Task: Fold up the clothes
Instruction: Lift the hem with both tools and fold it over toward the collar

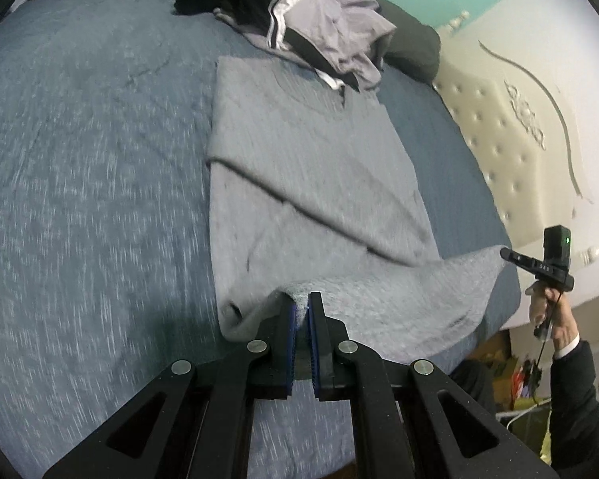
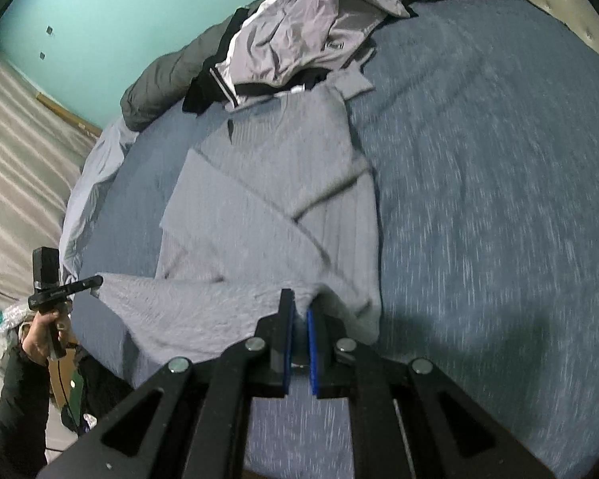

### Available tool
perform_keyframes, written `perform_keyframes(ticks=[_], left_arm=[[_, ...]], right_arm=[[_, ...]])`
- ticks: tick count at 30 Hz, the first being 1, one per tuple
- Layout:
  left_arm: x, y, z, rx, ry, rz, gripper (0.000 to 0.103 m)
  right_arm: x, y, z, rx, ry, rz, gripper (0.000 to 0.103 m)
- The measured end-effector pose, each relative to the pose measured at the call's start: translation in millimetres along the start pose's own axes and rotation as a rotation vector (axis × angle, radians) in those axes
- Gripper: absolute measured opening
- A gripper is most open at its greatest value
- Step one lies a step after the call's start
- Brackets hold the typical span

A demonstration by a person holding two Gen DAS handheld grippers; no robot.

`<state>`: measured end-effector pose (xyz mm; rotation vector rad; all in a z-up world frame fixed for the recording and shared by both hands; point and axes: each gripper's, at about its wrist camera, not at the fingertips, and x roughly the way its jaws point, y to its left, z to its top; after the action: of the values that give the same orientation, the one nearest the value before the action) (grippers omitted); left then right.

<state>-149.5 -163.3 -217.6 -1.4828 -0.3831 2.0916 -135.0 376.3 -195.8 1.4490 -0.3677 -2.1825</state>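
Grey sweater (image 1: 315, 167) lies long on the blue bed (image 1: 80, 199), its near hem lifted. Left wrist view: my left gripper (image 1: 302, 299) is nearly shut, blue pads pinching a hem corner. Off right, my right gripper (image 1: 507, 253) nips the other corner, hem stretched between us. Right wrist view: my right gripper (image 2: 298, 301) is clamped on the hem; the left gripper (image 2: 98, 279) holds the far corner. Clothes pile (image 2: 291, 40) touches the sweater's top end.
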Motion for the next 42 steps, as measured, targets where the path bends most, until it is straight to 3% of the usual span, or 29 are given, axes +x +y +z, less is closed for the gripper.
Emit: perform_keyframes(ticks=[18, 30, 42], left_arm=[[47.2, 49.8, 143.5, -0.058, -0.067, -0.019, 0.006], [68.7, 76.3, 217.5, -0.078, -0.124, -0.028, 0.006], [96.9, 94.4, 271.5, -0.080, -0.147, -0.003, 0.006]], right_arm=[[60.4, -19.3, 152.7, -0.023, -0.048, -0.047, 0.006], [93.0, -20.7, 229.7, -0.049, -0.087, -0.096, 0.006], [140.4, -28.1, 284.6, -0.058, -0.103, -0.157, 0.006]])
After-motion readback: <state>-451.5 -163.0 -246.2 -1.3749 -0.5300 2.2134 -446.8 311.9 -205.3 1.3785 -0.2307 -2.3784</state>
